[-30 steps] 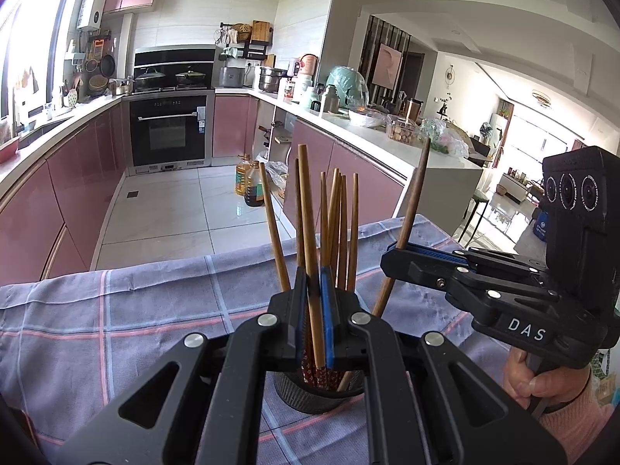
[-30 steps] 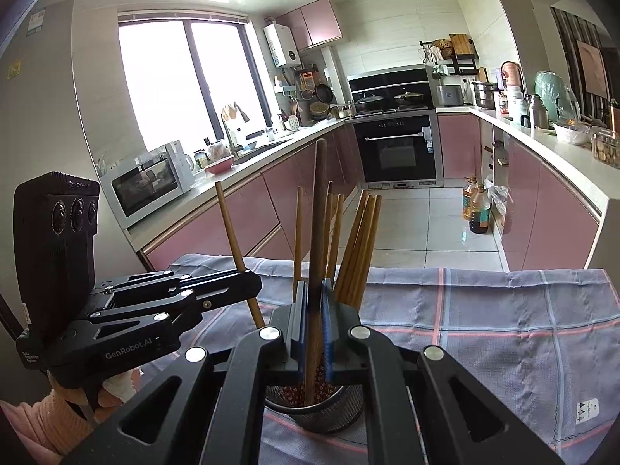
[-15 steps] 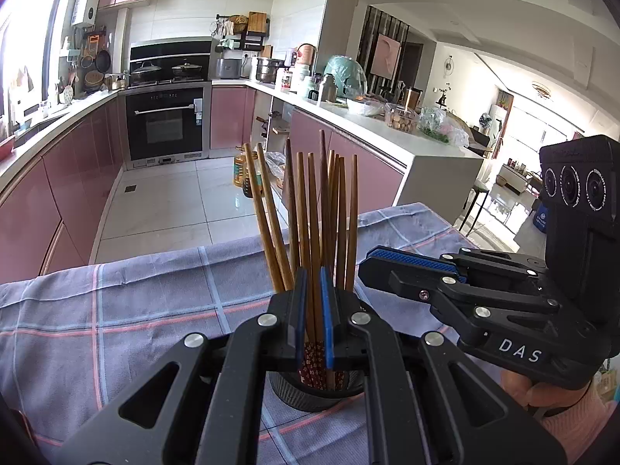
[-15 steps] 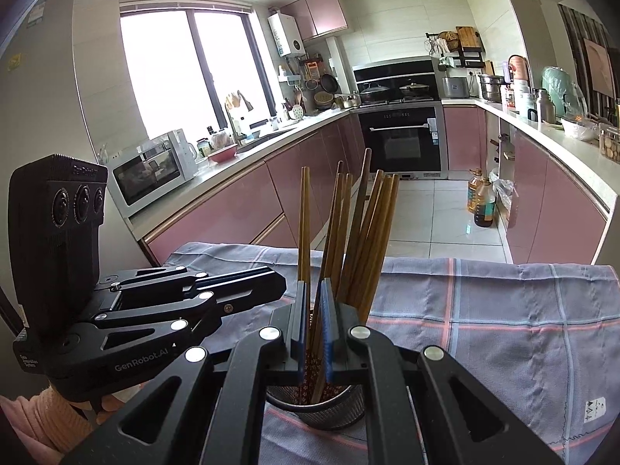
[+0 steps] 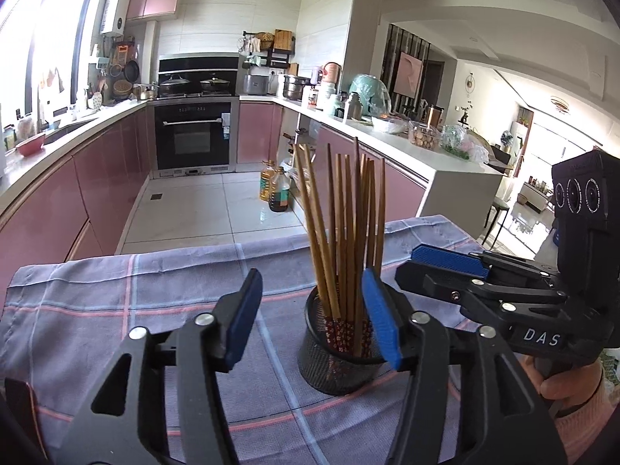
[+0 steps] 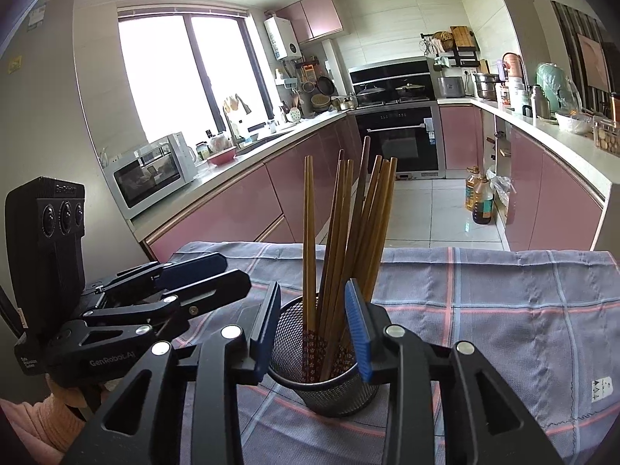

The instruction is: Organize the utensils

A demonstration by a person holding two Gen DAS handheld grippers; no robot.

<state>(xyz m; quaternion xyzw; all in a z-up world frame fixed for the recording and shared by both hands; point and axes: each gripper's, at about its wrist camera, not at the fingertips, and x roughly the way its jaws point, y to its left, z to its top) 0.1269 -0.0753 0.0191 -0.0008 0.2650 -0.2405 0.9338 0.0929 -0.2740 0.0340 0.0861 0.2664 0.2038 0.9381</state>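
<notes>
A black mesh cup stands on the checked cloth and holds several wooden chopsticks upright. My left gripper hangs just in front of it with its jaws opening; the chopsticks show near the right blue pad, untouched. In the right wrist view the cup and chopsticks sit between the jaws of my right gripper, which are also opening and press on nothing. Each gripper shows in the other's view: right gripper, left gripper.
The grey-blue checked cloth covers the table up to its far edge, with the kitchen floor beyond. A hand in a pink sleeve holds the right gripper, and another sleeve shows under the left one.
Each gripper was shut on a chopstick over the cup a second ago. Both sticks now stand in the cup and both pairs of jaws have parted. The left gripper has sunk and shifted left.
</notes>
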